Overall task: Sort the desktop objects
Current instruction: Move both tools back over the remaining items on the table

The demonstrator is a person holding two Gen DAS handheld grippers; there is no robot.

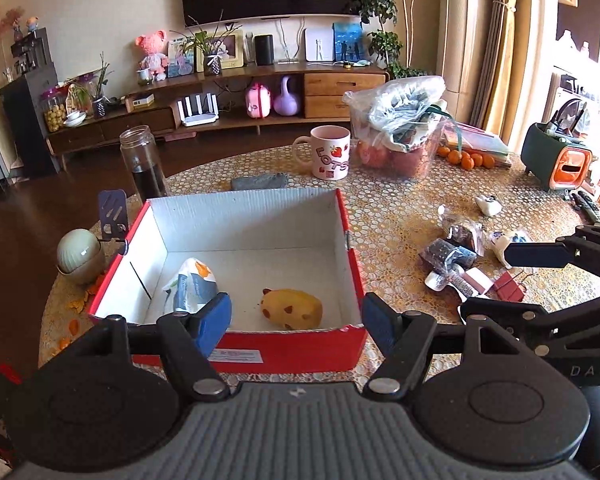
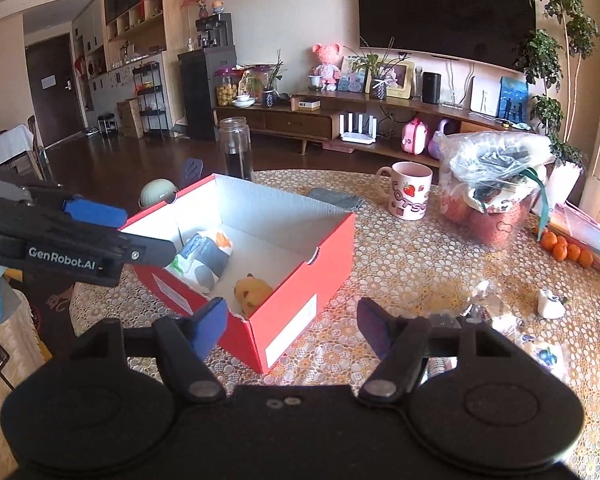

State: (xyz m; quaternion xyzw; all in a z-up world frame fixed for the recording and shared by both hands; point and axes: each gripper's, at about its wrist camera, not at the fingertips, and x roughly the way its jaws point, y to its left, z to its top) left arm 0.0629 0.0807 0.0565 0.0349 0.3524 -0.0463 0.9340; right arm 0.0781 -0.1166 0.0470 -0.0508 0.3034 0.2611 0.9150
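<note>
Both hand-held grippers, left (image 1: pixel 296 322) and right (image 2: pixel 292 326), gape empty near red box (image 1: pixel 300 350).

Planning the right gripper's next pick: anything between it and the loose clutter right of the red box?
Nothing visible. The right gripper is open and empty, over bare tablecloth by the red box's corner. The small items lie uncovered on the table.

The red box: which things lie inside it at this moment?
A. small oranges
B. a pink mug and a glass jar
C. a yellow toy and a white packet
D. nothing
C: the red box holds only a yellow toy and a white packet.
</note>
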